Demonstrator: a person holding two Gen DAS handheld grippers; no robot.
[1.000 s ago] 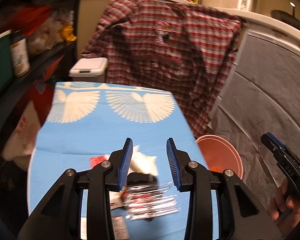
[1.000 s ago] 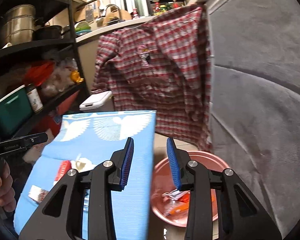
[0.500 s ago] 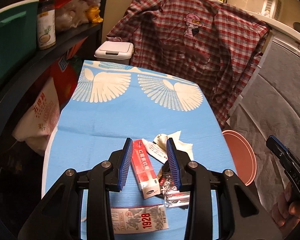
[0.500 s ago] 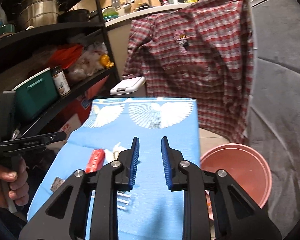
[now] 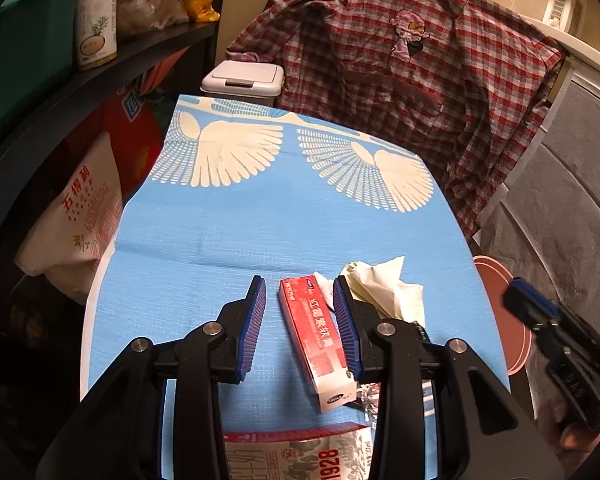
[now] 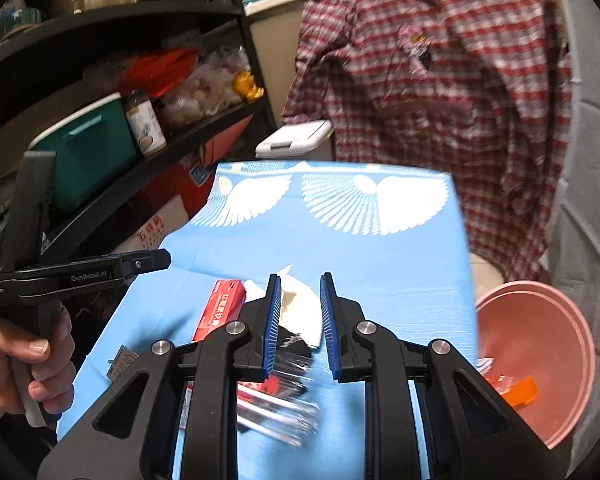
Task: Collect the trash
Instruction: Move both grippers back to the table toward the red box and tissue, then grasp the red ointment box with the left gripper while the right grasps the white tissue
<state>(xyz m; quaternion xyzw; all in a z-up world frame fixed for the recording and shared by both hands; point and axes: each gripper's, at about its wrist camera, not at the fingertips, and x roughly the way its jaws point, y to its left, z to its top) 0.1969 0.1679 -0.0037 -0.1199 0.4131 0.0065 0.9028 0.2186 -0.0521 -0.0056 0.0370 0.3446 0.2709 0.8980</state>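
Two grippers over litter on a blue cloth-covered table [image 5: 220, 240].
Left gripper [image 5: 300, 322] open, empty, astride the red-and-white carton [image 5: 316, 336]; right gripper [image 6: 300, 322] open, empty; round pink plastic basin [image 6: 540, 320] right.

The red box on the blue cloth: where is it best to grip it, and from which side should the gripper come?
Grip the red box across its narrow width, near the middle, coming from above. It lies flat and long, roughly along the line of the left gripper, whose open jaws already straddle it, so probably only a small shift right is needed.
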